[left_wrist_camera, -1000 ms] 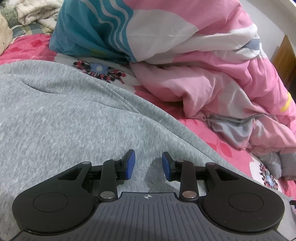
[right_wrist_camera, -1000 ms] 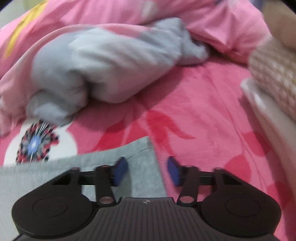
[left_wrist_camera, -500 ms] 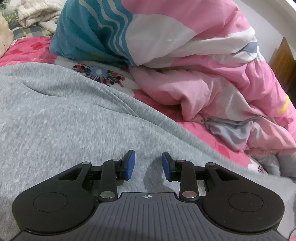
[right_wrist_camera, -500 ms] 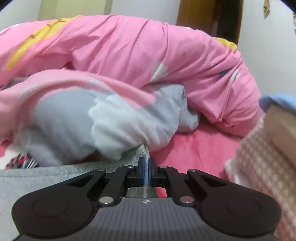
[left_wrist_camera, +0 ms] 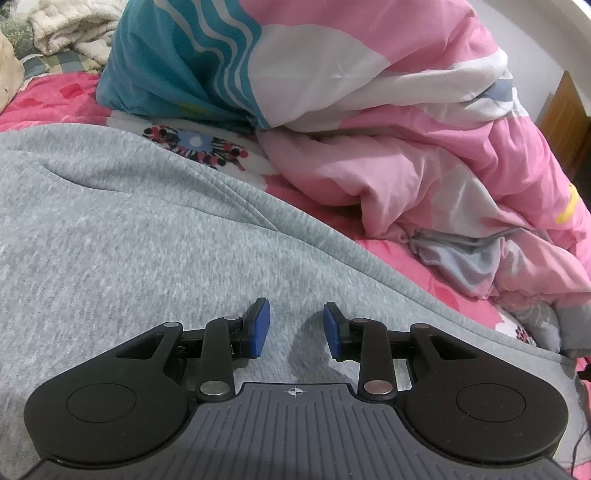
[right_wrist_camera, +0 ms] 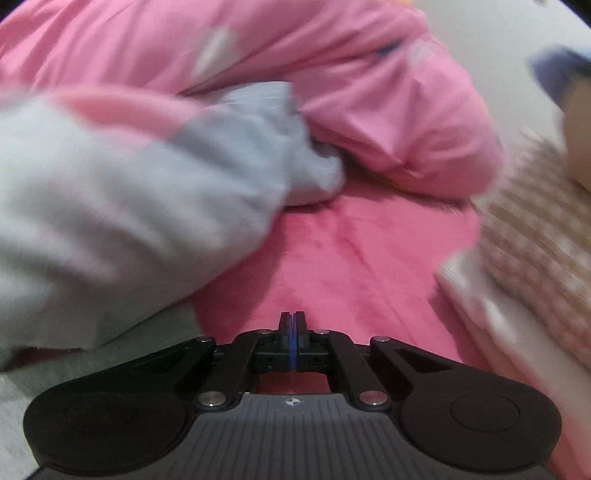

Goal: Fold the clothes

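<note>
2 grippers are in play over 1 grey garment (left_wrist_camera: 140, 236), which lies spread across the pink bed sheet (right_wrist_camera: 351, 266). On the left, little differs from half a second ago: the left gripper (left_wrist_camera: 295, 326) hovers as before just above the grey knit, its 2 blue pads (left_wrist_camera: 260, 325) well apart with nothing between them, and the garment's upper edge still runs diagonally from upper left to lower right. Beyond that edge sits 1 bunched quilt (left_wrist_camera: 406, 122) in pink, white and teal, and the sheet's 1 flower print (left_wrist_camera: 195, 146) shows between garment and quilt. In the far left corner a heap of cream fabric (left_wrist_camera: 70, 26) rests on the bed. On the right, more has changed: the view has swung downward and is now blurred with motion, so the wall and door seen half a second ago are gone and more of the pink sheet fills the middle. The right gripper (right_wrist_camera: 292, 323) remains closed, pads pressed flat together; whether any cloth is pinched there I cannot tell, since the grey garment now shows only at the lower left of that view, beside the gripper's left link. To the right lies 1 stack of folded checked fabric (right_wrist_camera: 532, 258), too smeared to detail.
</note>
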A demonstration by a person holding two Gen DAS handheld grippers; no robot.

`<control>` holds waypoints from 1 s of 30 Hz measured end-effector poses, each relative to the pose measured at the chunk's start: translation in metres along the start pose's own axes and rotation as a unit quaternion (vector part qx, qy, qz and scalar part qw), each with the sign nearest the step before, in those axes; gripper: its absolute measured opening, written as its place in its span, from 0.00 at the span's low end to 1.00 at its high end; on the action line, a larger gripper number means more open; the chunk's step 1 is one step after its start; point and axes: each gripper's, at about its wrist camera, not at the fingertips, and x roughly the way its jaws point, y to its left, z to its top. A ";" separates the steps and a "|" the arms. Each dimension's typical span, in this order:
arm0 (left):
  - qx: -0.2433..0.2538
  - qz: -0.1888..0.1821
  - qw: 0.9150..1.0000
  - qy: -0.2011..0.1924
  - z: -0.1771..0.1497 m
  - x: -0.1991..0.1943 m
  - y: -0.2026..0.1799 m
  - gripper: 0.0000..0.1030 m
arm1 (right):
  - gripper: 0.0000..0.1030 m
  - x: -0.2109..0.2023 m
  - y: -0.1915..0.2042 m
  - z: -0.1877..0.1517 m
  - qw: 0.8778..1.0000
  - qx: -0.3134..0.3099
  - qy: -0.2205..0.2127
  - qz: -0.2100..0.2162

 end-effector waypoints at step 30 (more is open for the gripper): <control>0.478 -0.032 0.877 0.016 -0.126 -0.066 -0.125 0.37 | 0.52 -0.232 -0.090 -0.156 0.911 0.257 0.096 0.308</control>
